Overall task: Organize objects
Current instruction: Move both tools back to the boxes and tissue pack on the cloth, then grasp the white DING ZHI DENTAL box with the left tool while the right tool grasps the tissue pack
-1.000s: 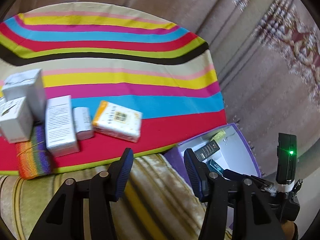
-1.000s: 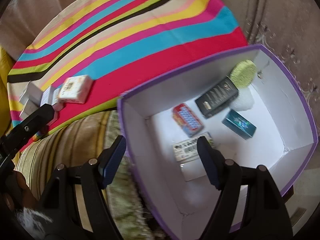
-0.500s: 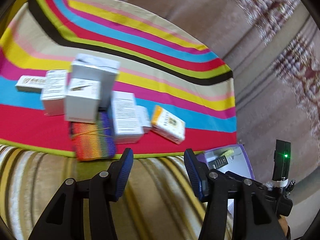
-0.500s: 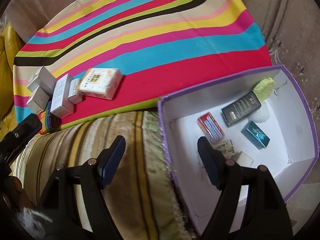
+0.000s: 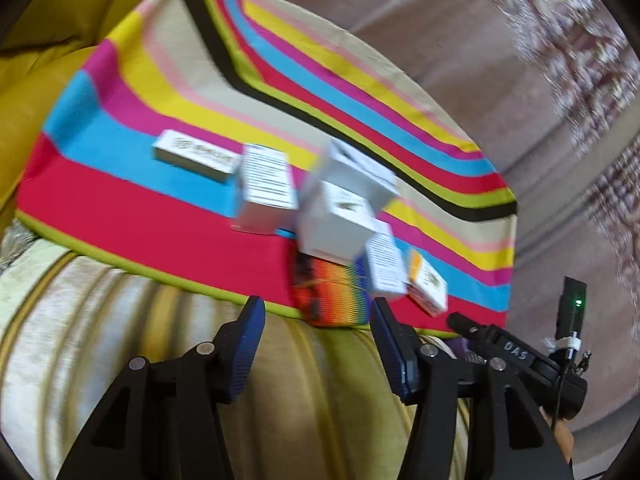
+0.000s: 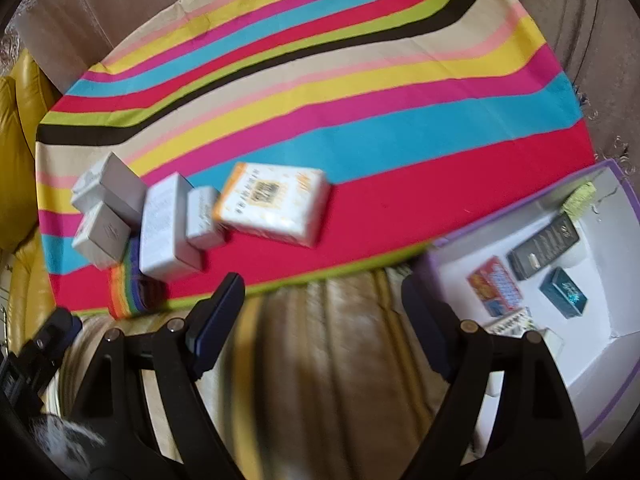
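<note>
Boxes sit clustered on the near left part of a striped multicoloured cloth (image 6: 360,92) that covers the table. The white carton with an orange edge and a printed code (image 6: 274,204) lies flat at the right end of the cluster, its long axis running left to right with the orange end to the left. Touching its left side is a small white box (image 6: 203,218), and beside that a taller white box with fine print (image 6: 164,232), whose long axis runs near to far. Two grey-white cube boxes (image 6: 106,208) are stacked at the far left of the group, and a rainbow-striped pack (image 6: 130,292) lies at the near edge of the cloth under the cluster. In the left wrist view a flat white carton (image 5: 194,155) lies apart to the left on the blue stripe, long axis left to right.

To the right, just past the cloth's edge, stands a purple-rimmed white cardboard box (image 6: 624,208). It holds a red and blue packet (image 6: 496,286), a black carton (image 6: 544,246), a teal carton (image 6: 564,292), a yellow-green scrubber (image 6: 580,198) against its far wall and a printed label card (image 6: 508,322).

Both tools hover over a beige striped sofa cushion (image 6: 320,360) on the near side of the cloth. The left gripper (image 5: 318,348) has its jaws spread and empty, pointing at the rainbow pack. The right gripper (image 6: 324,320) also has its jaws spread wide, holding nothing.
</note>
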Motion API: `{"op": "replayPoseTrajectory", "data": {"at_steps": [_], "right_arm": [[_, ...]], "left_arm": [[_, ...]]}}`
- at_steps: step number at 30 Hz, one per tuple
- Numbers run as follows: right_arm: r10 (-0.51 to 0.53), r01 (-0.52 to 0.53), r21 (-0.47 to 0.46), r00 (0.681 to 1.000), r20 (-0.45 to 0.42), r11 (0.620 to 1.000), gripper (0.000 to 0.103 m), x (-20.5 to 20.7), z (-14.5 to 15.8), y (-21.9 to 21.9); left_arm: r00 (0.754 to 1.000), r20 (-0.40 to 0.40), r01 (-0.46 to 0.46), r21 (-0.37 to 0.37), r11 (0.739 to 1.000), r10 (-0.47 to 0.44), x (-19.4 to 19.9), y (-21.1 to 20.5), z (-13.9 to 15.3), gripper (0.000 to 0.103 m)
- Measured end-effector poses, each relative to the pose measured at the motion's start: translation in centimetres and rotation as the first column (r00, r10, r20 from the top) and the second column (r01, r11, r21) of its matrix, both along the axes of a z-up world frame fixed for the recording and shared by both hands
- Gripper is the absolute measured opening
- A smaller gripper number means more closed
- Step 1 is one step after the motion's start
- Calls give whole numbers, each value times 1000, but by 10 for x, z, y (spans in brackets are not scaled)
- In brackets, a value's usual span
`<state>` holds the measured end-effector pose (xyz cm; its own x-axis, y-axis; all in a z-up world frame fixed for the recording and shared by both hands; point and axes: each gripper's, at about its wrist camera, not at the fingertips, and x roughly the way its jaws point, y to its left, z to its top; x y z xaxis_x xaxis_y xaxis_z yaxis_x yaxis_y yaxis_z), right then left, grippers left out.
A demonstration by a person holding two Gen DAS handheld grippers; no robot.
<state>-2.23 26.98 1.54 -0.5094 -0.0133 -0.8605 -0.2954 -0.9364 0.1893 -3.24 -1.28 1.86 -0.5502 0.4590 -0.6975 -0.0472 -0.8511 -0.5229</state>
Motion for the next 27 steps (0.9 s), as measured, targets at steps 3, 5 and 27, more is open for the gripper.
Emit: {"op": "replayPoseTrajectory", "data": {"at_steps": [3,5,27], "right_arm": [[1,-1,12,999,-36,1000,83,-8,3,-10],[-9,10,18,999,-53,1000,84,-14,5,-16],[-53,52,28,998,33,998,87,-74,-22,-17]], "left_arm": [[999,13,-47,-1,999,47,-4,-18,-4,56],[997,14,-71,-4,997,71,-6,-29,-6,56],[981,-20,-191,-157,969,191,-65,-77,-2,72]]}}
